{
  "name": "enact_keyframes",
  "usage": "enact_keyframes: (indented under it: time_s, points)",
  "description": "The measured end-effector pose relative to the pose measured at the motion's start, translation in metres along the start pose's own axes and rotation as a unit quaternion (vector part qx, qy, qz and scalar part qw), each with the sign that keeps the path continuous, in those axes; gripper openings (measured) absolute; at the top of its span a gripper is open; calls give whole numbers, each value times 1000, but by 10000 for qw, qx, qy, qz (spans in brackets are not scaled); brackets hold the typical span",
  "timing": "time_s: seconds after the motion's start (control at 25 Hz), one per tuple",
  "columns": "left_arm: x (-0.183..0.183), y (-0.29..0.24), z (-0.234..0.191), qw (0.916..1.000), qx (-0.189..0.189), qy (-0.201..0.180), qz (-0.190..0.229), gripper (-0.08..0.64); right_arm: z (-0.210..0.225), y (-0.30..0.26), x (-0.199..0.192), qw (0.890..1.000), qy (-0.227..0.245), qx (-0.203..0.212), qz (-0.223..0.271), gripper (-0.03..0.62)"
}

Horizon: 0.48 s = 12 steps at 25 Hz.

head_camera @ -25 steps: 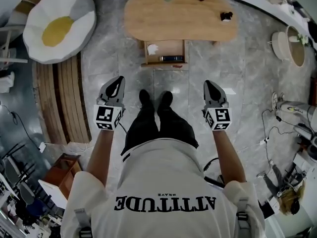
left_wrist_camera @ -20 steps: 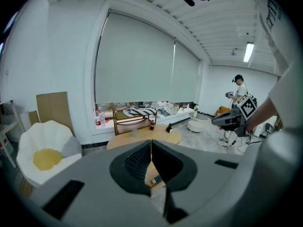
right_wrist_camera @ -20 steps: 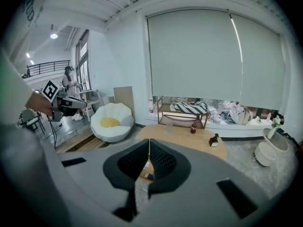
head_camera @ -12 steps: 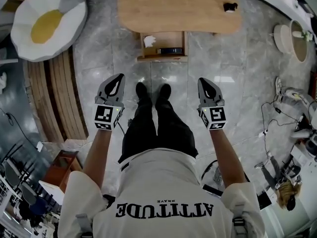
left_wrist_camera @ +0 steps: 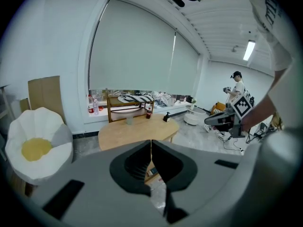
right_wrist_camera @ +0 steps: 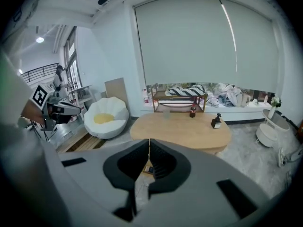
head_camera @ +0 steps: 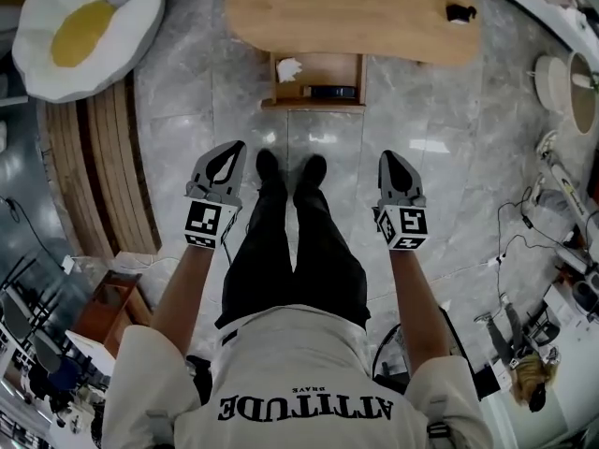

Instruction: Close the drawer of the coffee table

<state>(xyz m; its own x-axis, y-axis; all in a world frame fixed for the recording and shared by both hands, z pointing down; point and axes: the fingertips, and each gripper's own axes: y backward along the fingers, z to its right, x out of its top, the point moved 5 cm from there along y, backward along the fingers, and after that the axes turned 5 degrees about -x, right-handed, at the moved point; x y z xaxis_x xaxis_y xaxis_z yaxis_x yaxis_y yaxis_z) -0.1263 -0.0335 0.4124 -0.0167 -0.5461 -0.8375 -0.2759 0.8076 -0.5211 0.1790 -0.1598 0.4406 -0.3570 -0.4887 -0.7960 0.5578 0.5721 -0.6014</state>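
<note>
An oval wooden coffee table (head_camera: 351,12) stands ahead of the person's feet, and its drawer (head_camera: 314,79) is pulled out toward me. Inside lie a crumpled white tissue (head_camera: 288,68) and a dark flat object (head_camera: 329,92). My left gripper (head_camera: 230,150) hangs shut and empty left of the legs, well short of the drawer. My right gripper (head_camera: 387,157) is shut and empty on the other side. The table (left_wrist_camera: 137,131) shows beyond the closed left jaws in the left gripper view, and the table (right_wrist_camera: 182,129) in the right gripper view too.
A white and yellow egg-shaped cushion seat (head_camera: 80,26) lies at far left beside wooden slats (head_camera: 89,171). A small black bottle (head_camera: 460,12) sits on the tabletop. Round stools (head_camera: 571,87), cables and equipment crowd the right side. A second person stands at the back (left_wrist_camera: 236,86).
Both grippers have sunk lower and closer to the legs. The table and drawer have slid toward the top of the head view. Jaws stay shut.
</note>
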Motion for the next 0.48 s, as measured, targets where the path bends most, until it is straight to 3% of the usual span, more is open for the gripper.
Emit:
enact_keyframes:
  time_s: [0.16,0.48]
  points:
    - [-22,-25,-6,9998,67,114,-135,21,7,-24,-16,9998,-166,-57,-74,20]
    - [-66,-67,-15,9993,51,298,-216,22,16,-74,-65,9988,-94,334,-349,20]
